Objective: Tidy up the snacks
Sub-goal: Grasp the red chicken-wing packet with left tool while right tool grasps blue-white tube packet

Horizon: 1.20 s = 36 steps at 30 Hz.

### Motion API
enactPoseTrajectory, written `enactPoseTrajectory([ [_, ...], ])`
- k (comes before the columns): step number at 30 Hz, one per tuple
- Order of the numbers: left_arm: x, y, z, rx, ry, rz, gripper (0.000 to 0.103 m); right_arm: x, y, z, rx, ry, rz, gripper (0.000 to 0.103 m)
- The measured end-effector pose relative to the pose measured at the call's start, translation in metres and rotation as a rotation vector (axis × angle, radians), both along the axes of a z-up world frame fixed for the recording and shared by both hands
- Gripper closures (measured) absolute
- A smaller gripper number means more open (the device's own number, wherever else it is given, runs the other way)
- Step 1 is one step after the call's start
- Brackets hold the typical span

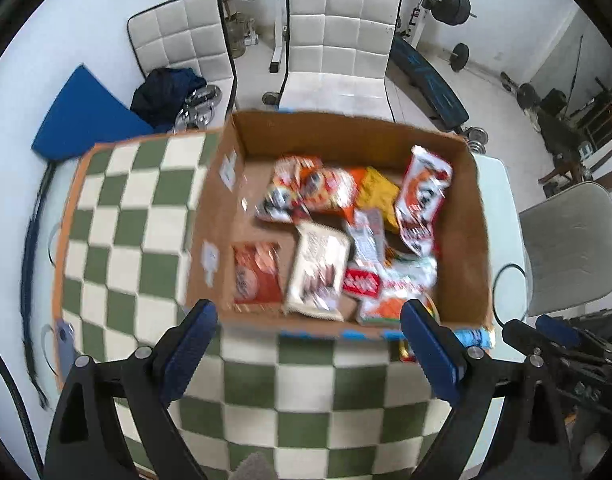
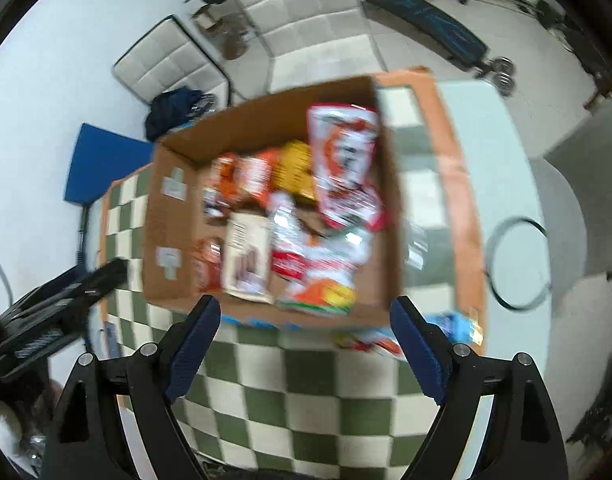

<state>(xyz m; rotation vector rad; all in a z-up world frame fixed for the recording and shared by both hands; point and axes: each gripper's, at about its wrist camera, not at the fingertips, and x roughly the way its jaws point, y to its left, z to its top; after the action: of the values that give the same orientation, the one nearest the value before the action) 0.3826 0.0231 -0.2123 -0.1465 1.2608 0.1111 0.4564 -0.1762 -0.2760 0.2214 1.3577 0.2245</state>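
Left gripper (image 1: pixel 310 344): my blue-padded jaws stand wide apart with nothing between them, hovering above the near wall of the box. I judge I'm held back here so the whole load shows before I pick.

Right gripper (image 2: pixel 306 340): released too, jaws spread and empty, above the near edge of the box. Both views are blurred, so fine print on the packets is beyond me.

Open brown cardboard box (image 1: pixel 472 216): it sits on the green-and-white checked cloth (image 1: pixel 137 208), top open to give me a straight reach down.

Snack packets: nearly all lie inside the box, heaped toward its right side. A tall red-and-white bag (image 1: pixel 424 196) leans on the right wall, a yellow pouch (image 1: pixel 376 190) just beside it, orange packets (image 1: pixel 314 184) toward the back, and a cream flat packet (image 1: pixel 320 268) and a red-brown packet (image 1: pixel 255 272) near the front.

Stragglers: a light-blue wrapper (image 2: pixel 456 326) and a red-and-white wrapper (image 2: pixel 366 342) lie on the cloth outside the box's near right corner, close to my right jaw.

Progress, as I read it: most of the way there; those loose packets look like the ones left to box.

Risk: glossy, crinkly wrappers could slip from a shallow pinch.
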Motion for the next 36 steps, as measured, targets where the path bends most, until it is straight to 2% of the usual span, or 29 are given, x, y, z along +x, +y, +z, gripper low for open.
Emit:
enactPoseTrajectory([
  [4, -0.026, -0.024, -0.029, -0.018, 0.044, 0.021, 0.009, -0.021, -0.038, -0.036, -0.021, 0.063, -0.009, 0.014],
  [7, -0.037, -0.039, -0.059, -0.015, 0.110, 0.034, 0.009, -0.029, -0.060, -0.068, -0.029, 0.103, -0.015, 0.014],
  [10, -0.045, -0.048, -0.086, -0.011, 0.164, 0.060, 0.009, -0.023, -0.075, -0.098, -0.025, 0.107, -0.014, 0.016],
  [13, -0.052, -0.054, -0.105, 0.015, 0.194, 0.074, 0.009, -0.011, -0.077, -0.120, -0.048, 0.101, 0.011, 0.023],
  [16, -0.060, -0.059, -0.119, 0.035, 0.219, 0.076, 0.009, 0.004, -0.071, -0.148, -0.075, 0.125, 0.061, 0.034],
  [19, -0.066, -0.060, -0.127, 0.047, 0.228, 0.078, 0.009, 0.008, -0.062, -0.172, -0.102, 0.171, 0.117, 0.050],
  [22, -0.071, -0.059, -0.132, 0.054, 0.237, 0.082, 0.009, 0.002, -0.054, -0.182, -0.082, 0.198, 0.146, 0.064],
  [23, -0.072, -0.058, -0.134, 0.053, 0.240, 0.085, 0.009, -0.002, -0.052, -0.187, -0.066, 0.223, 0.145, 0.071],
  [27, -0.078, -0.052, -0.139, 0.071, 0.249, 0.084, 0.009, -0.029, -0.040, -0.201, -0.046, 0.286, 0.146, 0.072],
  [30, -0.082, -0.044, -0.145, 0.080, 0.265, 0.093, 0.009, -0.054, -0.034, -0.208, 0.074, 0.392, 0.123, 0.072],
  [31, -0.084, -0.040, -0.147, 0.081, 0.273, 0.099, 0.009, -0.059, -0.032, -0.208, 0.076, 0.401, 0.119, 0.072],
  [34, -0.088, -0.027, -0.151, 0.081, 0.288, 0.125, 0.009, -0.068, -0.037, -0.196, 0.062, 0.361, 0.066, 0.070],
  [36, -0.091, -0.018, -0.152, 0.089, 0.291, 0.140, 0.009, -0.073, -0.039, -0.182, 0.092, 0.320, 0.025, 0.059],
])
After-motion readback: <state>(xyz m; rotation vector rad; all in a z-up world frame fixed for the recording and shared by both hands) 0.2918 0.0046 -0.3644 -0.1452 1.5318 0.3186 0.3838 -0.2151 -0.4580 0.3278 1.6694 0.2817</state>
